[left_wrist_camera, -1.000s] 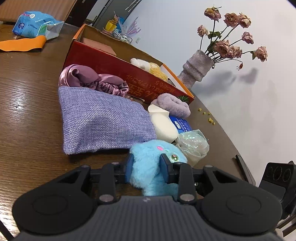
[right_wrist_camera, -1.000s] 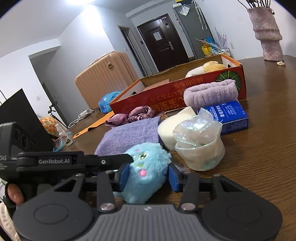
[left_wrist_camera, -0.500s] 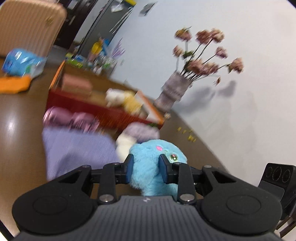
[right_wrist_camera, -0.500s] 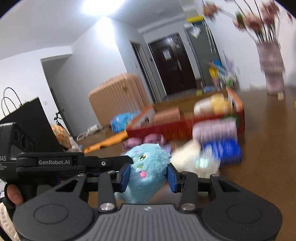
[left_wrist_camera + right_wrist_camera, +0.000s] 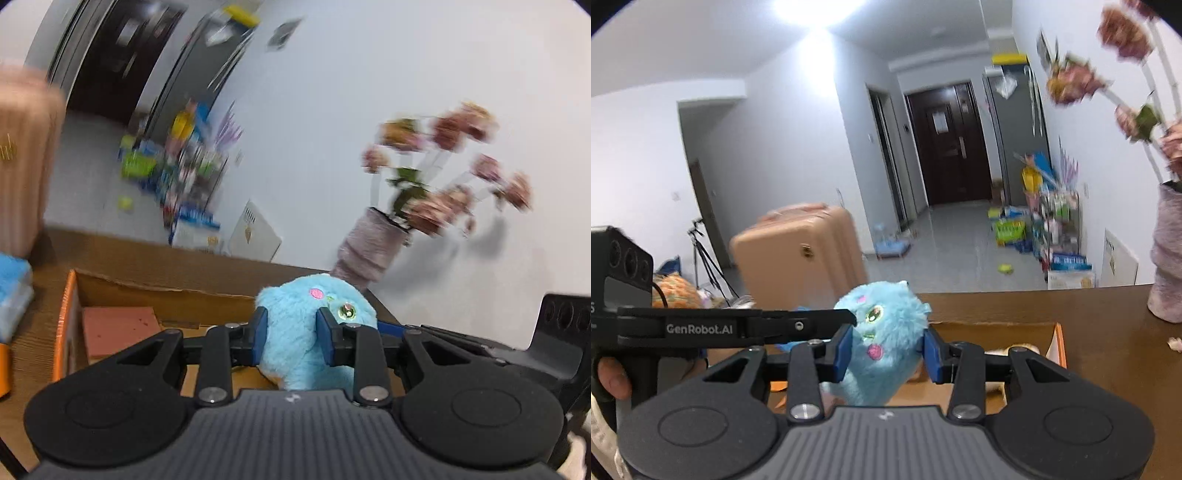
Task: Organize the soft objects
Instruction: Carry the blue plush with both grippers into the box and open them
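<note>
While above one box (image 5: 155,295) | two claws clamp one plush (image 5: 295,325)

Flowers (image 5: 443,166) blurred; vase (image 5: 1167,258) edge-cropped

- A brown wooden table (image 5: 1108,332) carries everything.
- An open cardboard box (image 5: 70,295) with orange rims sits on it.
- A mauve vase (image 5: 1167,273) of dried flowers stands near the far edge.
- A blue packet (image 5: 13,291) lies left of the box.
</note>
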